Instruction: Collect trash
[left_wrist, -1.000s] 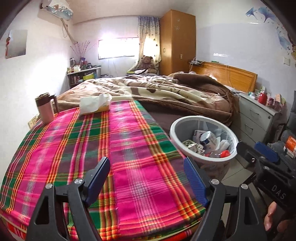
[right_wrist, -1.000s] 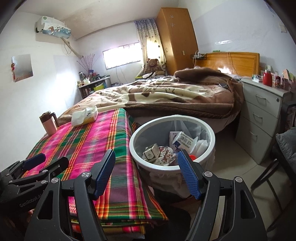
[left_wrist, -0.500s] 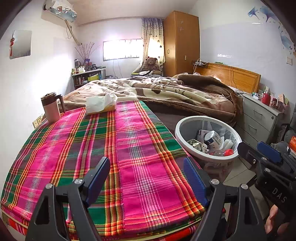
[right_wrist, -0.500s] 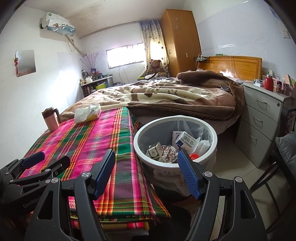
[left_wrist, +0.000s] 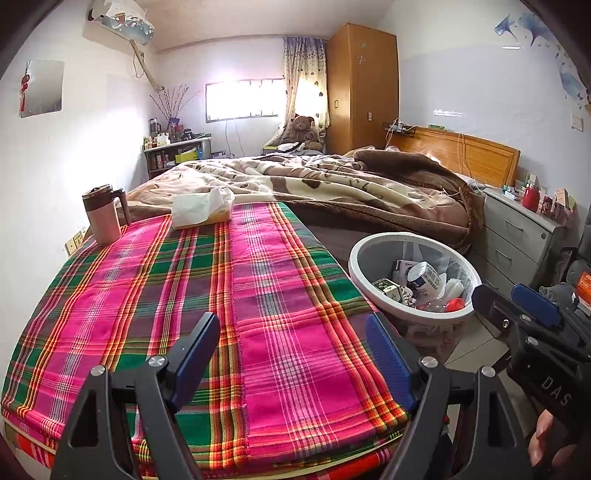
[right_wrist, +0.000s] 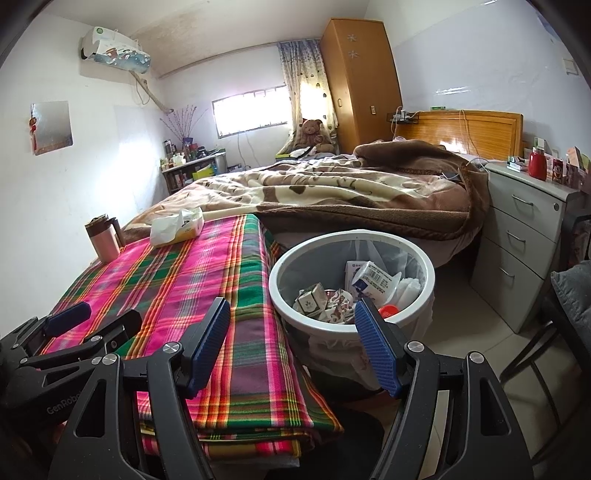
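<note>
Left wrist view: the left claw (left_wrist: 291, 354) hangs released over the plaid cloth (left_wrist: 207, 295) covering the desk, its blue pads wide apart with nothing between them. Past it, at the far end of the cloth, a tissue pack (left_wrist: 202, 210) lies near a pink lidded mug (left_wrist: 105, 214). Just off the desk's right edge stands the white trash bin (left_wrist: 356, 273), lined with a clear bag and holding cartons, a crumpled paper cup, wrappers and a red cap. The right claw (left_wrist: 517, 306) shows at the right edge, beside the bin, with fingertips of a hand (left_wrist: 545, 439) under it.

From the right wrist, the right claw (right_wrist: 293, 347) is likewise released and empty, pointing at the bin (right_wrist: 275, 280). Behind it a bed (right_wrist: 332, 192) carries a rumpled brown blanket, and a grey drawer unit (right_wrist: 517, 236) stands to the right.
</note>
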